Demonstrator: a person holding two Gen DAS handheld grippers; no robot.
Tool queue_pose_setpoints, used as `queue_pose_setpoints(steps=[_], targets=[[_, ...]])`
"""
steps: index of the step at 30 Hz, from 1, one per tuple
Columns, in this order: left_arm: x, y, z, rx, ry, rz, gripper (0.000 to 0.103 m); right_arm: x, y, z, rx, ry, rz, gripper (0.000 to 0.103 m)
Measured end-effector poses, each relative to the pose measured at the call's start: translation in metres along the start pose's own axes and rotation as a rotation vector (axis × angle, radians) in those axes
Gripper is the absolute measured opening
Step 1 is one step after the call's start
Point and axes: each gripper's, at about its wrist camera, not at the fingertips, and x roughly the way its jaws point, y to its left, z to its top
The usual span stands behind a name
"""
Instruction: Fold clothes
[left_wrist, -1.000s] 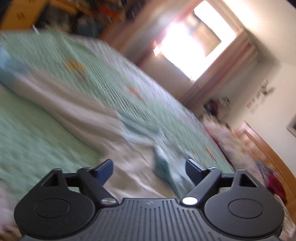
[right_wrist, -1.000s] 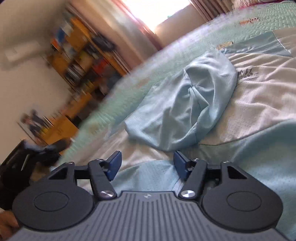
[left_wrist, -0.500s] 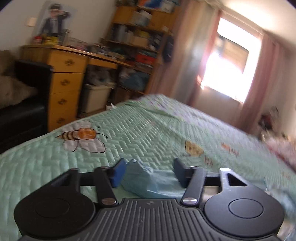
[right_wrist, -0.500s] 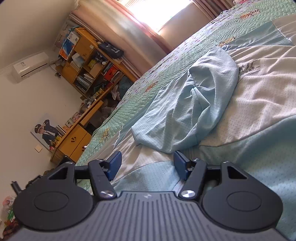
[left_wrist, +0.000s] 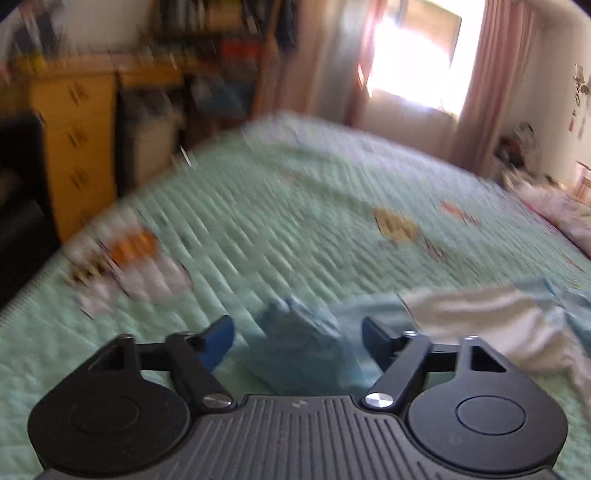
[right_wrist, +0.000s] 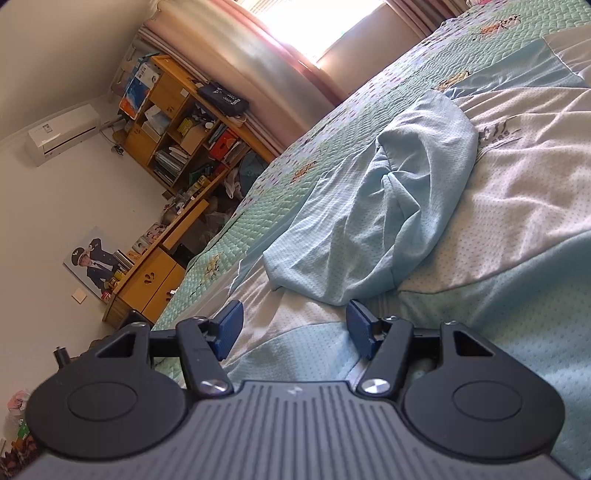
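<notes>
The shirt (left_wrist: 491, 317) lies crumpled at the lower right of the blurry left view, soft white and pale blue cloth on the green quilted bed (left_wrist: 295, 229). A bunched blue sleeve end (left_wrist: 295, 343) pokes up between the left tongs (left_wrist: 297, 334). Their blue tips have just been opening and stand apart, not pressing the cloth. Lots of bare quilt stretches beyond, up to the window.

In the right view the shirt (right_wrist: 517, 206) fills the right side, dotted mesh cloth, white with blue panels. A puffy blue sleeve (right_wrist: 388, 206) lies folded over it. The right tongs (right_wrist: 293, 326) are open above the hem, holding nothing. The bed (right_wrist: 288, 184) edge runs along the left, beside a wooden desk (right_wrist: 147, 280).
</notes>
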Motion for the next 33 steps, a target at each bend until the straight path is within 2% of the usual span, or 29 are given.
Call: queue_pose_setpoints(steps=[2,4,7,8,12,13,15,16,18,19,20,22,24,26,28,31,32,33], targets=[[0.011,0.001,0.005,-0.006,0.090,-0.058,0.038,0.000,0.000,0.000,0.002,-0.001,0.002,0.063],[0.015,-0.003,0.007,0.022,0.129,-0.042,0.027,0.000,0.000,0.000,0.005,-0.003,0.005,0.063],[0.011,-0.007,0.014,-0.018,0.153,-0.048,0.025,-0.001,0.000,0.000,0.008,-0.004,0.008,0.063],[0.003,-0.009,0.019,-0.048,0.128,-0.050,0.025,-0.001,-0.001,0.000,0.009,-0.004,0.009,0.063],[-0.054,-0.003,0.037,-0.287,-0.082,-0.051,0.025,-0.001,-0.002,0.001,0.010,-0.006,0.012,0.063],[-0.064,-0.003,0.041,-0.320,-0.121,-0.034,0.026,-0.001,-0.002,0.001,0.012,-0.006,0.013,0.063],[-0.054,-0.018,0.038,-0.139,-0.065,0.110,0.031,-0.001,-0.003,0.001,0.014,-0.008,0.015,0.063],[-0.038,-0.019,0.032,-0.093,0.024,0.158,0.036,-0.002,-0.003,0.001,0.015,-0.008,0.017,0.063],[-0.014,-0.013,0.016,-0.083,0.123,0.222,0.038,-0.002,-0.003,0.001,0.016,-0.008,0.018,0.063],[-0.010,-0.009,0.010,-0.075,0.108,0.236,0.042,-0.002,-0.003,0.001,0.017,-0.009,0.019,0.063],[-0.010,-0.006,0.005,-0.079,0.080,0.250,0.057,-0.002,-0.004,0.001,0.018,-0.009,0.020,0.063],[-0.012,0.001,-0.002,-0.101,0.017,0.295,0.079,-0.002,-0.004,0.002,0.019,-0.010,0.021,0.063],[-0.015,0.005,-0.004,-0.118,-0.021,0.335,0.082,-0.002,-0.004,0.002,0.020,-0.010,0.023,0.063],[-0.018,0.008,-0.004,-0.126,-0.038,0.366,0.090,-0.003,-0.005,0.002,0.021,-0.010,0.024,0.063],[-0.022,0.012,-0.003,-0.140,-0.058,0.388,0.092,-0.002,-0.006,0.002,0.023,-0.010,0.026,0.063],[-0.038,0.023,0.001,-0.262,-0.123,0.299,0.092,-0.003,-0.007,0.002,0.027,-0.012,0.031,0.063],[-0.042,0.028,0.002,-0.314,-0.135,0.249,0.093,-0.003,-0.007,0.002,0.029,-0.012,0.033,0.063],[-0.046,0.032,0.003,-0.363,-0.148,0.236,0.092,-0.003,-0.007,0.002,0.029,-0.012,0.033,0.063]])
